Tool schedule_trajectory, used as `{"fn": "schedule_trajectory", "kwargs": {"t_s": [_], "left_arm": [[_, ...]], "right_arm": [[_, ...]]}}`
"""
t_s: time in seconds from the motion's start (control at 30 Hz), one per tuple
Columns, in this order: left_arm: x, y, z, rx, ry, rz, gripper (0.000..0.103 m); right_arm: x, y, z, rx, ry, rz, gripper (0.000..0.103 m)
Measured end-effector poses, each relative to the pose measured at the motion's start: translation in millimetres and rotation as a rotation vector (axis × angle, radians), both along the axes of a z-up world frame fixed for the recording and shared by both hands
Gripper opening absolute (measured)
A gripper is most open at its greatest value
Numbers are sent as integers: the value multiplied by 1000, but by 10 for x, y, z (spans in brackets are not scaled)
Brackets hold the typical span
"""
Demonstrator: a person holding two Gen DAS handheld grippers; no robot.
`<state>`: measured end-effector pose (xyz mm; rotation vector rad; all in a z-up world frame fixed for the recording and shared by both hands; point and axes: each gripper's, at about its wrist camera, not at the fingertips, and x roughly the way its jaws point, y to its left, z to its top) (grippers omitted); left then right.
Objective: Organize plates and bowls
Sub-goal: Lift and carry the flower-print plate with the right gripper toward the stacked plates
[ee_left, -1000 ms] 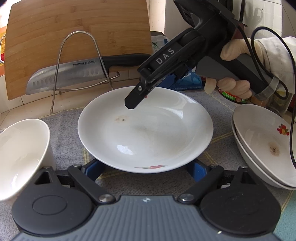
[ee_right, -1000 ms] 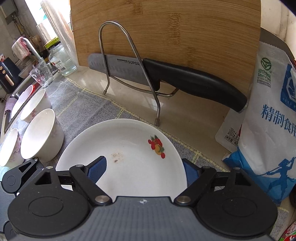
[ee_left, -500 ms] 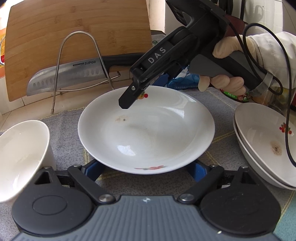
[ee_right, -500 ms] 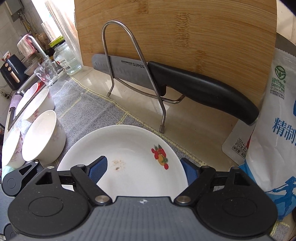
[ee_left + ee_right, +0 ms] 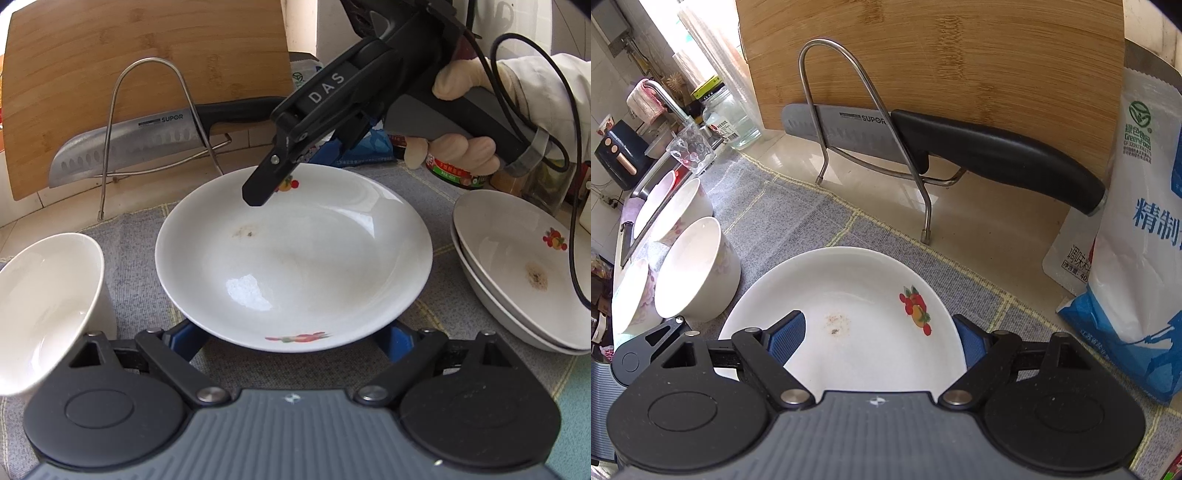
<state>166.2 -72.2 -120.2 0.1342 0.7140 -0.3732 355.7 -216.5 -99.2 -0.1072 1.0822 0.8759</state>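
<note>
A white plate [image 5: 295,258] with a fruit print and a brown stain lies on the grey mat [image 5: 129,236]. My left gripper [image 5: 291,339] is open at the plate's near rim, which hides its blue pads' tips. From the upper right a gloved hand brings in my right gripper, with one black finger [image 5: 258,188] over the far rim. In the right wrist view my right gripper [image 5: 879,339] stands open astride that plate [image 5: 857,288], left pad over the inside, right pad outside the rim. Two stacked plates [image 5: 517,273] sit to the right. A white bowl [image 5: 40,302] stands to the left.
Behind the plate a wire rack [image 5: 155,110] holds a knife [image 5: 122,144] against a bamboo cutting board [image 5: 147,48]. A salt bag [image 5: 1137,258] stands at the right, and jars [image 5: 458,173] behind the plate stack. Several bowls [image 5: 690,273] and a glass [image 5: 690,151] lie toward the sink.
My right gripper has tilted slightly, so the plate sits a little lower in its view. The plate, the bowls and my left gripper have kept still.
</note>
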Motion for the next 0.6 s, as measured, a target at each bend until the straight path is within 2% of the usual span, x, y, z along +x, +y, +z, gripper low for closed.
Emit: {"fn": "schedule_trajectory", "kwargs": {"t_s": [0.6], "left_arm": [[-253, 45, 280, 20, -12, -63, 94]], "right_arm": [[-294, -106, 201, 40, 31, -28, 89]]}}
